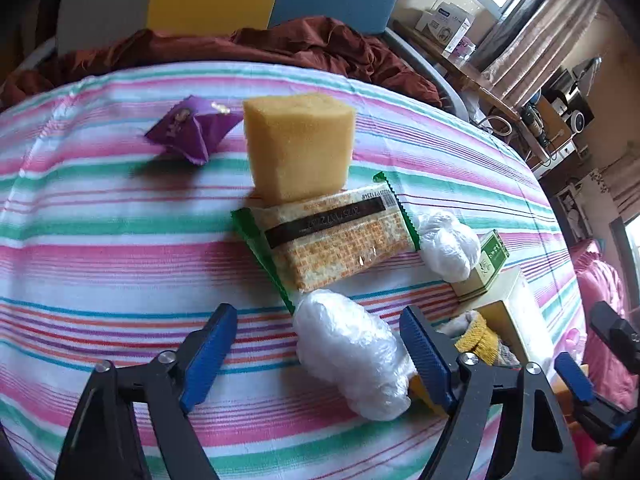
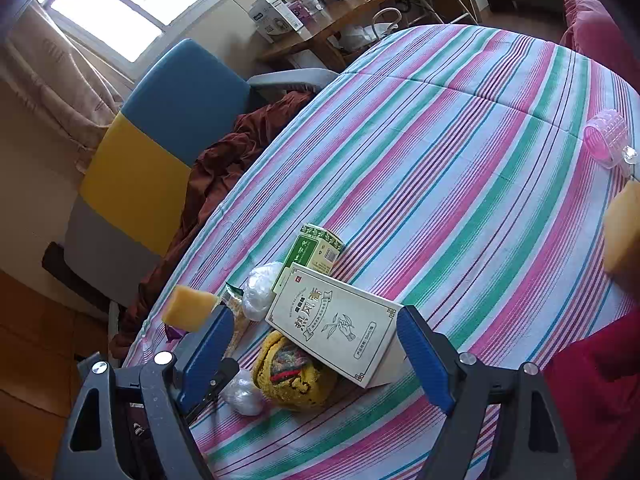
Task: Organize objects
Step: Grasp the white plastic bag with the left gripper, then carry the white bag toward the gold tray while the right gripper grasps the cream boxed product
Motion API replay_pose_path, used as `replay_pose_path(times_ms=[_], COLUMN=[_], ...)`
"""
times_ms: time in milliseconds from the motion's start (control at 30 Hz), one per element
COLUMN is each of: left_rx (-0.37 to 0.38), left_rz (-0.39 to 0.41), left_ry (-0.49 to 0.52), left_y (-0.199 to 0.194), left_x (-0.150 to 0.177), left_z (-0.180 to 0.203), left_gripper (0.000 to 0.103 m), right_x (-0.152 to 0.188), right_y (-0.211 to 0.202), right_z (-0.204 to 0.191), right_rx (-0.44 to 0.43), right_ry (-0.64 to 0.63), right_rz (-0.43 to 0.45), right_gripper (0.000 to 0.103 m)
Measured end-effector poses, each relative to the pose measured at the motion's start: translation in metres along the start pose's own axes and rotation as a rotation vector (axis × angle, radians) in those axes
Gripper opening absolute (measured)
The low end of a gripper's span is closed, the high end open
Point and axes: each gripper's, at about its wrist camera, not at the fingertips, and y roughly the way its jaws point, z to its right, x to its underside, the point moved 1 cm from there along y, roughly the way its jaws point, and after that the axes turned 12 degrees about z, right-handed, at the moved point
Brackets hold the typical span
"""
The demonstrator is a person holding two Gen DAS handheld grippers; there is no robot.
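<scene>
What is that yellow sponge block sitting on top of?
The yellow sponge stands upright with its near bottom edge on the cracker packet, which lies flat on the striped cloth. Whatever is under its far side is hidden.

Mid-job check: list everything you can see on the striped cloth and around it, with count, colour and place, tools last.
sponge block: 1, yellow, resting on cracker packet's far end
cracker packet: 1, green-edged, mid cloth
purple sachet: 1, far left
plastic bundles: 2, white, one between left tool's fingers, one beside green box
green box: 1, behind cream box
cream box: 1, tilted on knit item
knit item: 1, yellow
pink container: 1, far right
left tool: open
right tool: open
</scene>
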Motion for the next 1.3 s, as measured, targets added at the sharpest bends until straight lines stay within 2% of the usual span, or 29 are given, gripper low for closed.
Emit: replay_pose_path(times_ms=[33,67,167,567,1033,1300], left_rx=[0.009,0.015,0.030,0.016,0.091,0.112], left_rz=[-0.002,-0.003,0.004,0.060,0.115,0.130], left_ry=[0.022,0.038,0.068,0.243,0.209,0.212], left_y=[-0.001,-0.002,-0.013,-0.094,-0.117,-0.122], left_x=[0.001,0.003,0.013,0.092,0.111,0.116], left_z=[0.002,0.003,-0.002,-0.044,-0.066,-0.072], left_gripper=[0.058,0.044,0.037,0.036,0.035,0.035], right_x=[0.000,0.001,0.001,0.001,0.008,0.008], right_y=[0.000,0.001,0.003,0.004,0.015,0.019], right_z=[0.000,0.000,-0.001,0.002,-0.009,-0.013], right_rx=[-0.001,-0.004,-0.012,0.038,0.216,0.261], right_ry=[-0.001,-0.002,0.003,-0.014,-0.174,-0.232], right_rz=[-0.002,-0.005,-0.018,-0.014,-0.024,-0.004], right_gripper=[0.085,0.085,0.085,0.085,0.085,0.085])
